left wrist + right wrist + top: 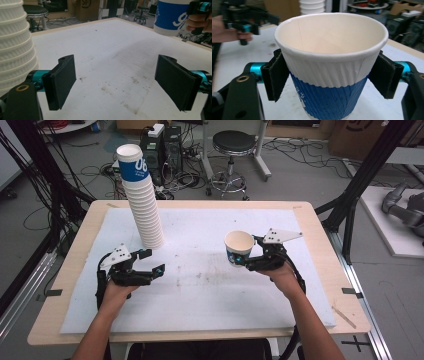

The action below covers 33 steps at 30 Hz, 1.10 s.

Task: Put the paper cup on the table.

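- High view: a white mat [200,285] covers most of the wooden table [320,245]. A tall, leaning stack of paper cups [142,200] stands near the mat's far-left corner. The left gripper [152,262] sits toward the left edge, just in front of the stack, its jaws spread with nothing between them. The right gripper [240,256] is right of centre and clasps a single paper cup [238,247], upright and mouth up, above the mat. Beyond the far edge, on the floor, stand a black stool [232,150] and tangled cables [90,175].
- Left gripper view: the two black jaws stand wide apart over bare, stained mat [120,70], which the high view renders only as faint marks. The ribbed white sides of the cup stack [15,45] fill the left margin, close beside the left-hand jaw. At upper right, the blue-banded bottom of the held cup [172,17] hangs clear of the mat.
- Right gripper view: both jaws press the ribbed wall of the cup [329,75] from either side, at the line where white meets blue. The cup's inside is empty, a vertical seam showing. The other gripper [272,18] appears at upper left, jaws apart, with the stack [312,6] behind.
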Tool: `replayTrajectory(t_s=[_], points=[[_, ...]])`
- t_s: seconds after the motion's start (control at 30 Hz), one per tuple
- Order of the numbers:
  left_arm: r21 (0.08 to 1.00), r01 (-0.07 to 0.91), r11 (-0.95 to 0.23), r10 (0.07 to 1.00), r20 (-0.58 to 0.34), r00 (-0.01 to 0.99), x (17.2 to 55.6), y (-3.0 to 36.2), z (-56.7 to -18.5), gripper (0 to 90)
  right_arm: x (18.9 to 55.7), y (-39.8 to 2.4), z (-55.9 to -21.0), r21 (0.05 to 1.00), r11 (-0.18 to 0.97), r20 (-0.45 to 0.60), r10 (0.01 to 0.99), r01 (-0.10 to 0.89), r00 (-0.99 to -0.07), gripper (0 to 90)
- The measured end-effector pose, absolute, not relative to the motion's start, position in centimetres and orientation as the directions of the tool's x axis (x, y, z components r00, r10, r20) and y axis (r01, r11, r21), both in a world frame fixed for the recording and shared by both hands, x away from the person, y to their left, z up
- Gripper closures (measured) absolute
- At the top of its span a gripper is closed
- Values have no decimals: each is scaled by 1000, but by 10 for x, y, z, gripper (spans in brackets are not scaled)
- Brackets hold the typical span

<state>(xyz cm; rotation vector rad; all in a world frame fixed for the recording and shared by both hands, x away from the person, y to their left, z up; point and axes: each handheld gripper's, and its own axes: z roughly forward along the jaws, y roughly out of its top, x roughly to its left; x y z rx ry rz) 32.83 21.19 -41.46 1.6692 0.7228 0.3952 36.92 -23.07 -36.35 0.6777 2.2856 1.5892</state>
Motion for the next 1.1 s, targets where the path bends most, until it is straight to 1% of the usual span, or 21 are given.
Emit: replayTrajectory(t_s=[0.33,0.53,0.87,0.97,1.03,1.1], points=[[966,244,-83,674,-126,728,324,220,-417,171,395,-246,-375,933,226,68,652,280,-755,234],[963,252,-92,670,-127,731,325,219,-421,171,412,-249,-388,917,223,78,714,331,-696,235],[960,260,-108,667,-124,734,327,216,-424,171,431,-239,-417,868,253,93,763,427,-640,234],[959,264,-107,668,-127,733,326,217,-425,171,430,-238,-426,859,257,100,764,443,-638,233],[958,265,-106,669,-128,732,326,217,-425,171,428,-240,-429,868,236,109,767,436,-632,233],[958,266,-106,667,-130,734,326,217,-425,171,427,-241,-429,868,242,103,766,433,-635,232]])
